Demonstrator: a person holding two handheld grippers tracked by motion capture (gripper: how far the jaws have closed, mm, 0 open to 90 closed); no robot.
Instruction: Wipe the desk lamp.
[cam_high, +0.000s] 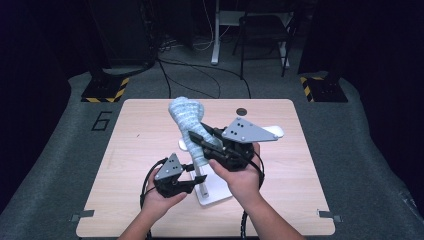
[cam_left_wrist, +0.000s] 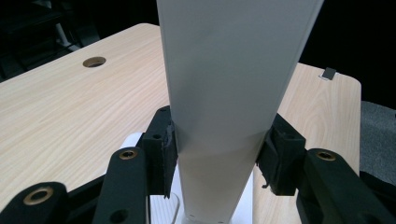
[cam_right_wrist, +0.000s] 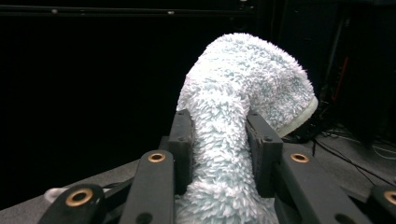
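A fluffy light-blue sock (cam_high: 186, 116) is pulled over a white stand whose flat base (cam_high: 215, 194) rests on the wooden table (cam_high: 135, 150). The sock leans up and to the left. In the high view my right gripper (cam_high: 200, 144) is shut on the sock's lower part; its own view shows the sock (cam_right_wrist: 243, 102) pinched between both jaws of the right gripper (cam_right_wrist: 219, 140). My left gripper (cam_high: 194, 179) is lower, shut on the stand's white upright post (cam_left_wrist: 229, 93), with the left gripper (cam_left_wrist: 217, 154) pads pressed against both sides.
A white rounded piece (cam_high: 275, 131) pokes out behind the right gripper's grey plate. A round cable hole (cam_high: 242, 111) sits near the table's far edge. Metal clips (cam_high: 330, 215) mark the near corners. Beyond the table are floor cables and chair legs (cam_high: 262, 45).
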